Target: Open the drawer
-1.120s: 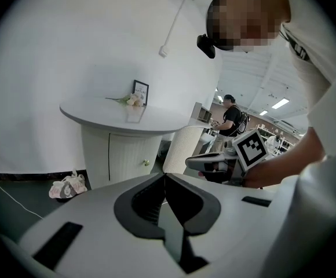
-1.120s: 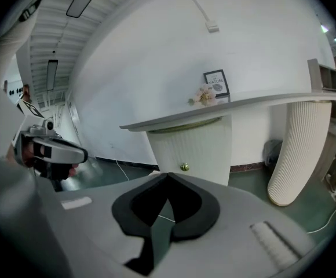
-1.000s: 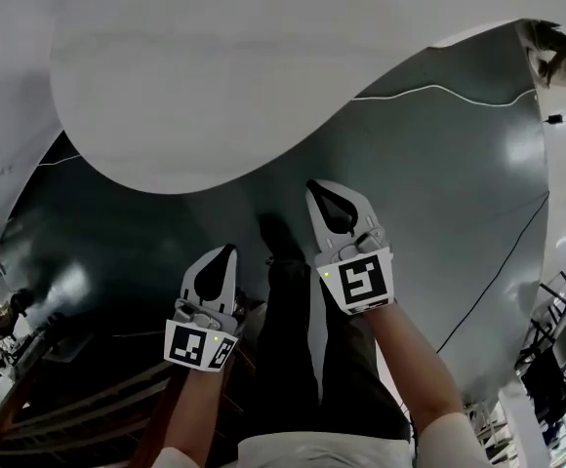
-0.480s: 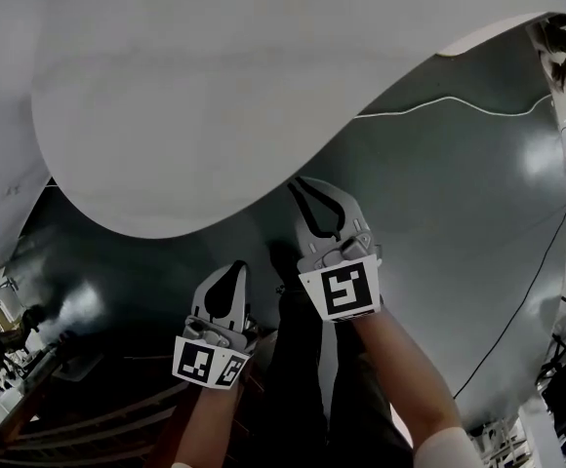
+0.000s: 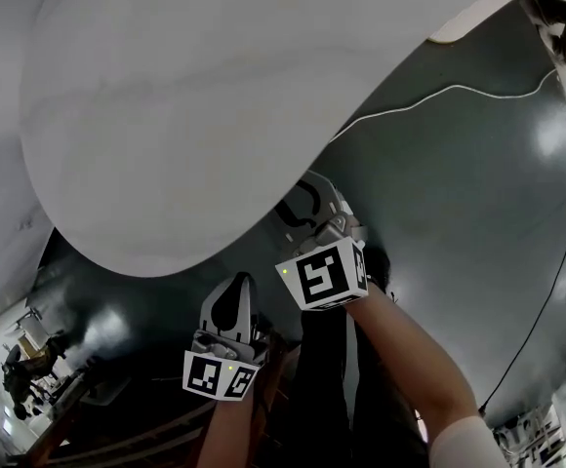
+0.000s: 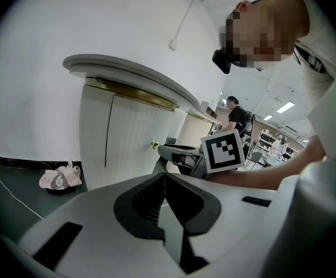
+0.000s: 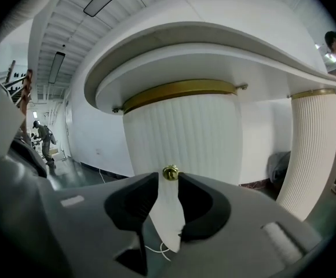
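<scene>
**Drawer knob (image 7: pixel 170 172) framed by right gripper (image 7: pixel 168 179)**

Small, round and brassy, it sits on a fluted white front (image 7: pixel 182 138) under a gold band (image 7: pixel 179 88) and a curved white top (image 7: pixel 214 45). The jaws have just been opening and flank it without touching. The left gripper (image 6: pixel 164 175) is clenched, empty. A ribbed pillar (image 7: pixel 310 149) stands beside.

— Head view?
— From above, steeply down: countertop (image 5: pixel 195 115) rim, left gripper (image 5: pixel 236 291), right gripper (image 5: pixel 307 203) below.
— Gripper views?
— Low, roughly level. Right close to ribbed cabinet (image 7: pixel 182 138); left farther back, sharing that cabinet, right gripper too.

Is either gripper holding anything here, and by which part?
Nothing is held. The right gripper has just been opening its jaws, knob at their tips, ungripped; left gripper shut, empty.
</scene>
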A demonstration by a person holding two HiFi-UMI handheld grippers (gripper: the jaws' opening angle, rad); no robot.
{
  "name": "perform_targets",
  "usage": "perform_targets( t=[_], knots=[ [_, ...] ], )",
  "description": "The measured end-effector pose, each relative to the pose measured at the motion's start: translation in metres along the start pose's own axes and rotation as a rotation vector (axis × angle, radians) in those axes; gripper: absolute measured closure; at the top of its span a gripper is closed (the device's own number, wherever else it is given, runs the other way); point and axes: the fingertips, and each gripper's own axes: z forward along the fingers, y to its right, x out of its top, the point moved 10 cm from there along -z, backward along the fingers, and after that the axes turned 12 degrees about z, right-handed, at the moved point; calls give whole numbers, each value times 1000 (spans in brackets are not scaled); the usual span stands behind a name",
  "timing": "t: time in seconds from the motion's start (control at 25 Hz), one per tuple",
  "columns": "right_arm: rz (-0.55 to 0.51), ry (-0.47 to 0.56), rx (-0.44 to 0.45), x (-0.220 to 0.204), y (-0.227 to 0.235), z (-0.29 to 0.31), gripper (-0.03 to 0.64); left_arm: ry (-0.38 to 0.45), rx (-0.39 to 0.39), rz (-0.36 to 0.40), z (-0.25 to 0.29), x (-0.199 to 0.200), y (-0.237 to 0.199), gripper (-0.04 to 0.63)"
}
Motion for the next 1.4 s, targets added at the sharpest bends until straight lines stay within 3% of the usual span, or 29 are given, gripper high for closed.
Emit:
perform_targets(
  t=[0.28,0.72,1.4],
  knots=[
    [-38,29,-5,-8,9,20,472,1,3,16,16,-3,-10,589],
    [-153,105,-32,-16,7,30,503,-4,-3,39,26,-3,-18,589],
    [-134,89,12,-26,6,3,509,0,-1,52,25,-5,-11,589]
  ],
)
